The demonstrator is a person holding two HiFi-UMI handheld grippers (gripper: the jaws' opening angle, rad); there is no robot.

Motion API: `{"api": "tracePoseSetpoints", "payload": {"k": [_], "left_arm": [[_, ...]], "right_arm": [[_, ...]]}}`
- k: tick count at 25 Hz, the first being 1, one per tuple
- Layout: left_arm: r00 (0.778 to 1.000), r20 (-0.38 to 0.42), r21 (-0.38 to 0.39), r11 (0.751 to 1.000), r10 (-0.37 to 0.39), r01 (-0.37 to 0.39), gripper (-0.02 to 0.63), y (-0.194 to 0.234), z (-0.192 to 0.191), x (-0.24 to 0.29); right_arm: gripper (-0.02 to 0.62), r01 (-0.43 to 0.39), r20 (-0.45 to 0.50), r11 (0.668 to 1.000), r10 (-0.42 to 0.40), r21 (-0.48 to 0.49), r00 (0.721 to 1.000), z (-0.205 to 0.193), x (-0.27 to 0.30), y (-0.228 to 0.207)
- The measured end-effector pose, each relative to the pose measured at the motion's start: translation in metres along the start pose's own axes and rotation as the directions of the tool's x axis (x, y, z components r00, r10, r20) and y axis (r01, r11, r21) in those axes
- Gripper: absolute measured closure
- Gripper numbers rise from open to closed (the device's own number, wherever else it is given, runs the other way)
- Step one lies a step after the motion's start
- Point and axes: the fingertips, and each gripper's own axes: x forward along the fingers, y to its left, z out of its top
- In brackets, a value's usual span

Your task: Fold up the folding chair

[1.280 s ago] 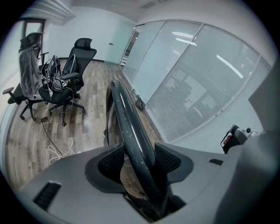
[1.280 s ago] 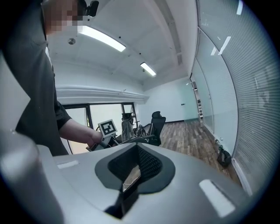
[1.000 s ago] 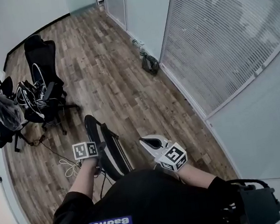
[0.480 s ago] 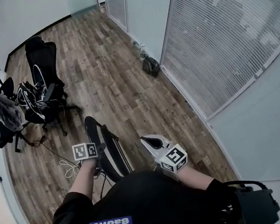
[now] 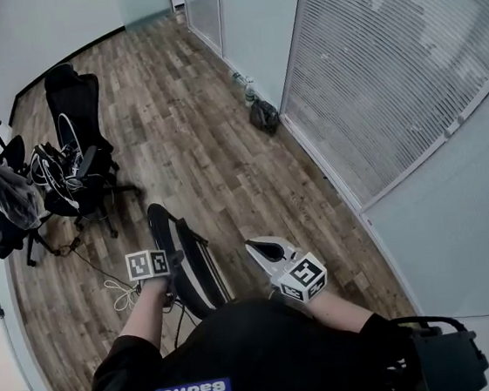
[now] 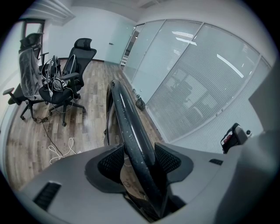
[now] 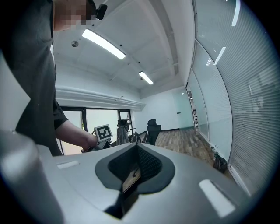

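Observation:
The black folding chair point(image 5: 184, 257) stands folded flat and upright on the wood floor just in front of me. My left gripper point(image 5: 173, 261) is shut on its top frame tube. In the left gripper view that tube point(image 6: 127, 118) runs between the pads of the left gripper point(image 6: 139, 161) and away toward the floor. My right gripper point(image 5: 260, 249) is held to the right of the chair, apart from it, pointing roughly level. In the right gripper view the jaws of the right gripper point(image 7: 135, 162) are shut with nothing between them.
Black office chairs point(image 5: 77, 152) draped with cables stand at the left. A white cable point(image 5: 122, 292) lies on the floor by my left arm. A dark bag point(image 5: 262, 114) sits at the foot of the glass wall with blinds point(image 5: 388, 69) on the right.

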Motion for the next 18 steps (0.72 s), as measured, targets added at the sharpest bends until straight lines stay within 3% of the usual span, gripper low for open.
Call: {"api": "tracePoseSetpoints", "payload": {"k": [18], "left_arm": [[1.000,-0.001,-0.008,1.000,0.004,-0.004,0.403,0.0049,-0.0047,-0.0025]], "right_arm": [[0.594,-0.010,-0.020,1.000,0.010,0.012,1.000,-0.0078,-0.0037,0.0056]]}}
